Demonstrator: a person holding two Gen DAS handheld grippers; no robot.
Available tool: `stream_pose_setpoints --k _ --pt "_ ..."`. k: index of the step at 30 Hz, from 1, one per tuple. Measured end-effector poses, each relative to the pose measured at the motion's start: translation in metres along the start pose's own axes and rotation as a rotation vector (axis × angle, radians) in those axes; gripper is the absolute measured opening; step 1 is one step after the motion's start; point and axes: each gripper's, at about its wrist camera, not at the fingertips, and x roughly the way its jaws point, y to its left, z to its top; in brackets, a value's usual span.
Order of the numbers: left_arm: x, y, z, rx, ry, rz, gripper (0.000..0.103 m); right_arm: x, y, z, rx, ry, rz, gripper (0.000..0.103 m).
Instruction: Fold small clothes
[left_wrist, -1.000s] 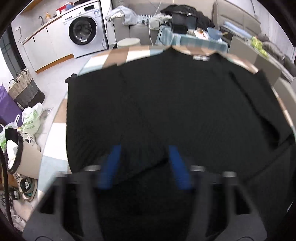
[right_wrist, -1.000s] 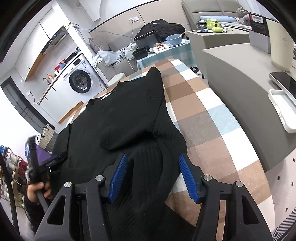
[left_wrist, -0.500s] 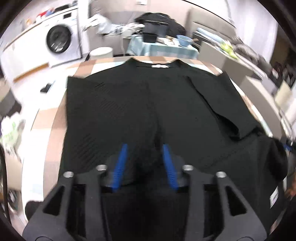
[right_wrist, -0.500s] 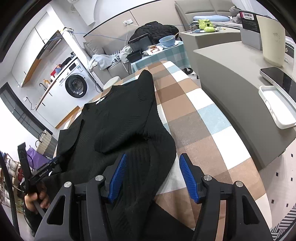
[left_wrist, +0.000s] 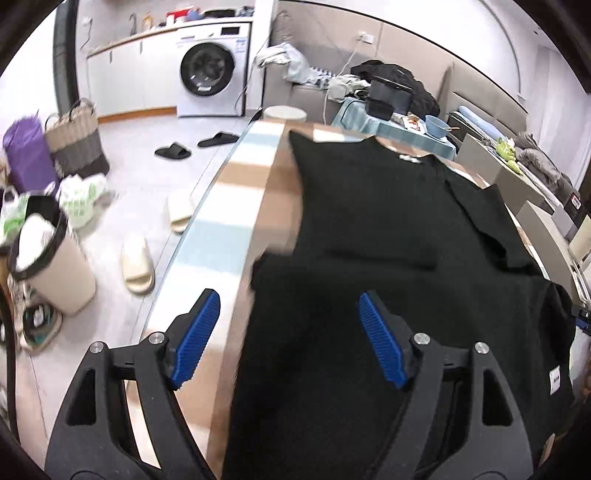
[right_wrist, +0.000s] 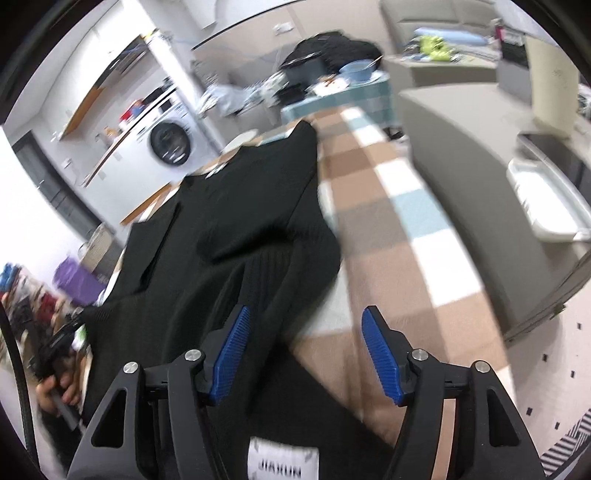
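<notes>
From the left wrist, our left hand-held gripper (left_wrist: 286, 341) hangs over the near left edge of the black sweater (left_wrist: 388, 229), jaws opening, cloth below them but not pinched. The sweater lies on the checked table (left_wrist: 236, 206) with its sleeves folded in, so we judge the next fold runs hem toward collar, which needs a fresh pinch at the hem. Bare table lies beside the left edge.

From the right wrist, our right hand-held gripper (right_wrist: 303, 354) is spreading too, over the sweater's near right edge, gripping nothing. Table to its right is free.
</notes>
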Motion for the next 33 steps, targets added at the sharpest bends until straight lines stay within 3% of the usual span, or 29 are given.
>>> stream_pose_setpoints --k 3,6,7,9,11,14,16,17,19,20,22,23,24,25,27,28,30,33 --pt "-0.005 0.014 -0.021 -0.029 0.016 0.001 0.076 0.000 -0.001 -0.010 0.001 0.031 0.128 0.065" --pt "-0.011 0.021 -0.034 -0.031 0.030 0.009 0.076 0.010 0.012 -0.018 -0.083 0.058 0.123 0.061" --pt "-0.015 0.023 -0.039 -0.032 0.035 0.012 0.076 0.014 0.017 -0.019 -0.112 0.065 0.118 0.052" --pt "-0.017 0.022 -0.039 -0.036 0.049 0.018 0.076 0.027 0.025 -0.016 -0.173 0.089 0.106 0.006" --pt "-0.018 0.019 -0.037 -0.031 0.044 0.012 0.076 0.024 0.024 -0.005 -0.188 0.002 0.118 0.005" --pt "-0.011 0.012 -0.028 -0.020 0.052 0.028 0.076 0.019 -0.006 0.014 -0.043 -0.080 0.040 0.005" --pt "-0.005 0.010 -0.025 -0.015 0.072 0.036 0.075 0.024 -0.027 0.021 0.022 -0.047 -0.002 0.013" --pt "-0.004 0.010 -0.024 -0.016 0.079 0.038 0.075 0.024 -0.031 0.019 0.023 -0.021 0.007 0.017" --pt "-0.001 0.012 -0.025 -0.026 0.085 0.026 0.071 0.021 -0.031 0.013 -0.009 -0.010 0.053 0.034" --pt "0.001 0.013 -0.025 -0.032 0.093 0.023 0.065 0.019 -0.028 0.007 -0.036 -0.004 0.086 0.052" --pt "0.005 0.013 -0.027 -0.035 0.109 0.005 0.043 0.018 -0.022 0.000 -0.079 0.022 0.110 0.055" --pt "0.007 0.013 -0.027 -0.031 0.113 -0.009 0.024 0.020 -0.017 -0.003 -0.108 0.025 0.109 0.055" --pt "0.009 0.012 -0.028 -0.027 0.112 -0.022 0.007 0.022 -0.013 -0.005 -0.131 0.029 0.094 0.054" --pt "0.009 0.010 -0.028 -0.018 0.103 -0.032 0.004 0.026 -0.010 -0.007 -0.147 0.032 0.077 0.050" --pt "0.002 0.005 -0.027 0.005 0.059 -0.025 0.003 0.032 -0.003 -0.004 -0.161 0.030 0.056 0.012" --pt "-0.006 0.003 -0.027 0.015 0.029 -0.027 0.003 0.031 -0.001 -0.003 -0.171 0.016 0.069 0.006" --pt "-0.024 0.002 -0.025 0.011 -0.037 -0.050 0.003 0.020 0.002 -0.003 -0.201 -0.046 0.120 0.005" --pt "-0.056 0.000 -0.023 -0.004 -0.137 -0.069 0.002 -0.018 0.004 -0.012 -0.294 -0.215 0.234 0.004"
